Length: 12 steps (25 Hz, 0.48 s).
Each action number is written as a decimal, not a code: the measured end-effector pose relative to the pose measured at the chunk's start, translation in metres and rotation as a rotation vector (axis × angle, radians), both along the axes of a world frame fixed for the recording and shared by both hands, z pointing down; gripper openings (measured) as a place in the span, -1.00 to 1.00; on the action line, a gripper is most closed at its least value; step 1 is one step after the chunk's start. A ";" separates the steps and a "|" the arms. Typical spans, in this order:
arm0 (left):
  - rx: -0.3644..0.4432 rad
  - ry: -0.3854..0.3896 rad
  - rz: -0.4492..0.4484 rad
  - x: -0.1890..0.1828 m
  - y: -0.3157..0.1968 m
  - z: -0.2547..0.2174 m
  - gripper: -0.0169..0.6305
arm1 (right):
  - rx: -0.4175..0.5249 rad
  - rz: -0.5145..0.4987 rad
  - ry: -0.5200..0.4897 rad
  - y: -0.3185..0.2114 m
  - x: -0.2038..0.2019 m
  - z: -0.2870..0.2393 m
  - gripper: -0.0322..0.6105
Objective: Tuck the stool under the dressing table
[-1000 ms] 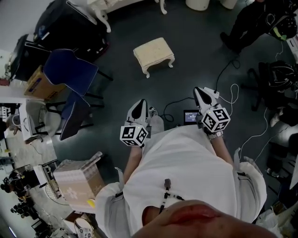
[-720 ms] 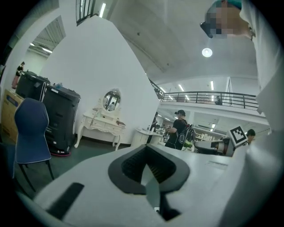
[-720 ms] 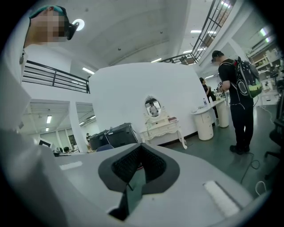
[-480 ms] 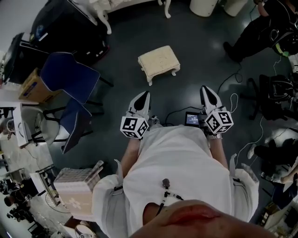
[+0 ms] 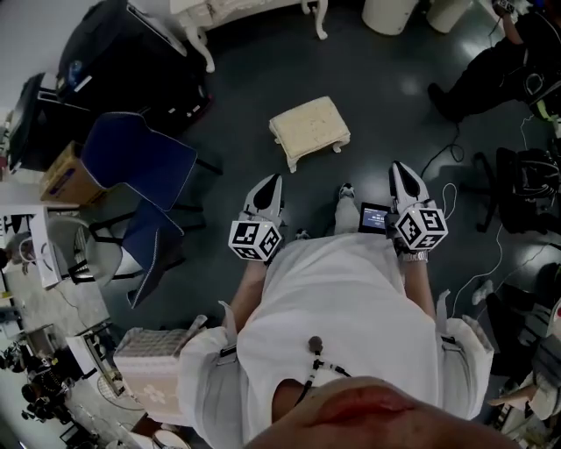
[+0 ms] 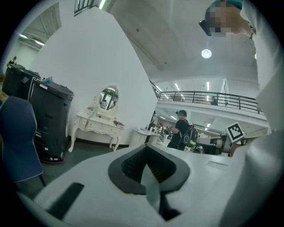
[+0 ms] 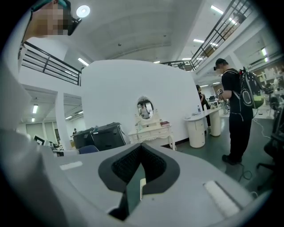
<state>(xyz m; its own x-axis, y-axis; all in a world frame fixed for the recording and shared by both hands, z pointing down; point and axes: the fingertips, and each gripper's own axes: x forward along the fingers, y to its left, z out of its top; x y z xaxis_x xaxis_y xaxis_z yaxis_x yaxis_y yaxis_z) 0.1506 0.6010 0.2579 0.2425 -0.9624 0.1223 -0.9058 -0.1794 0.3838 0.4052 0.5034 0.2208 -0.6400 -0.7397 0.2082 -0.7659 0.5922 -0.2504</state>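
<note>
The cream padded stool (image 5: 308, 130) stands on the dark floor in the head view, a short way ahead of both grippers. The white dressing table (image 5: 203, 10) is beyond it at the top edge, its carved legs showing. My left gripper (image 5: 272, 181) and right gripper (image 5: 400, 167) are held side by side in front of the person's body, both shut and holding nothing, pointing towards the stool. The left gripper view shows shut jaws (image 6: 147, 153) with the dressing table (image 6: 98, 127) and its oval mirror far off. Past the shut right gripper (image 7: 141, 151) stands the same dressing table (image 7: 151, 132).
Two blue chairs (image 5: 140, 160) and black cases (image 5: 131, 54) stand at the left. A person in black (image 5: 491, 66) is at the upper right beside a black office chair (image 5: 524, 180). Cables and a small screen (image 5: 374, 217) lie on the floor near my right gripper. A patterned box (image 5: 156, 375) sits at lower left.
The stool has drawn nearer and lower in the head view as the person and both grippers moved forward towards it. Both grippers stayed shut.
</note>
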 end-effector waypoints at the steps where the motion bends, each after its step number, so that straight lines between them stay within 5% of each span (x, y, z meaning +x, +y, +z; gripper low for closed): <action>1: 0.001 -0.001 -0.002 0.003 -0.010 0.001 -0.93 | -0.005 -0.006 -0.009 -0.013 0.000 0.002 -0.88; 12: 0.005 -0.033 -0.152 0.004 -0.172 -0.014 -0.93 | -0.031 -0.182 -0.018 -0.220 -0.028 0.014 -0.88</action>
<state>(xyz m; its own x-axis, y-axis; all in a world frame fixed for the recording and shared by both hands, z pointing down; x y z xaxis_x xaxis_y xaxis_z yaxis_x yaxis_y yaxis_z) 0.1546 0.4294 0.2442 0.0893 -0.9884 0.1232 -0.9349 -0.0406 0.3526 0.3768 0.2838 0.2350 -0.7668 -0.6044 0.2162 -0.6417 0.7127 -0.2834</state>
